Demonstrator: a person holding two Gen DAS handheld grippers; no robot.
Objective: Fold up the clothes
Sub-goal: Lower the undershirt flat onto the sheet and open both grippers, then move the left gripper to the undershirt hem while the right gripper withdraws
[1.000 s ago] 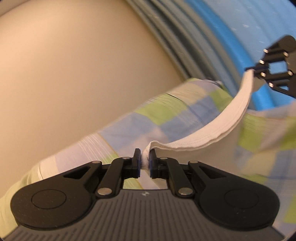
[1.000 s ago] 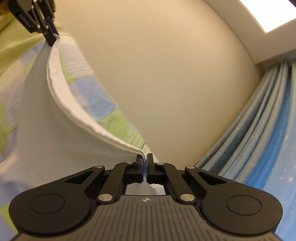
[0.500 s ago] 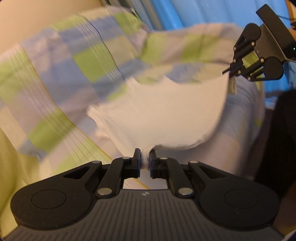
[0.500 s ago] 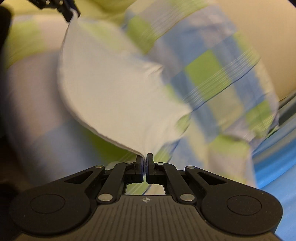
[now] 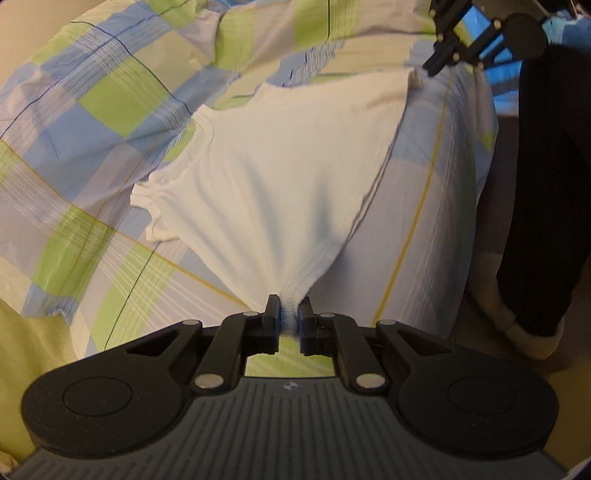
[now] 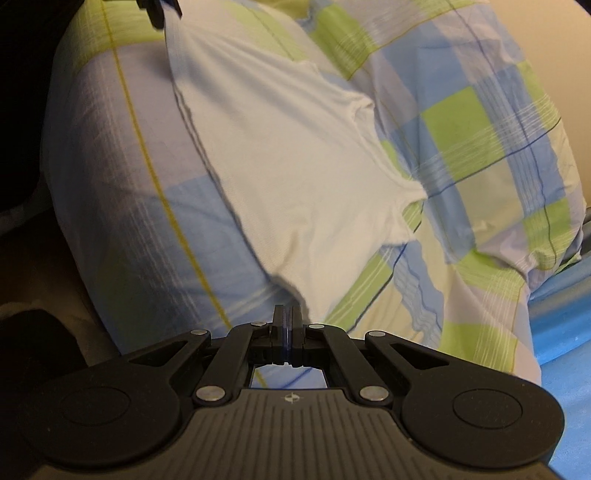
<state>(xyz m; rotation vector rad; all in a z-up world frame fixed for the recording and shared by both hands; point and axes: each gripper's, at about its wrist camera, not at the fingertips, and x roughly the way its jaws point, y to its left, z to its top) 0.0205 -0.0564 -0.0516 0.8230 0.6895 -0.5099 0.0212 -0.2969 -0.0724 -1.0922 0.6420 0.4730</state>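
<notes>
A white T-shirt lies spread over a checked blue, green and white bed cover. My left gripper is shut on one bottom corner of the shirt, the cloth bunched between its fingers. At the top right of the left wrist view my right gripper pinches the other bottom corner. In the right wrist view the white T-shirt stretches from my right gripper, shut on its hem corner, up to my left gripper at the top left. The sleeves rest on the cover.
A person's dark-clothed leg and light sock stand beside the bed at the right of the left wrist view. Blue fabric lies past the cover's edge at the lower right of the right wrist view. A beige wall is behind.
Both grippers swung the shirt down from the air onto the bed cover. The shirt now lies flat and spread, with both hem corners still held.
</notes>
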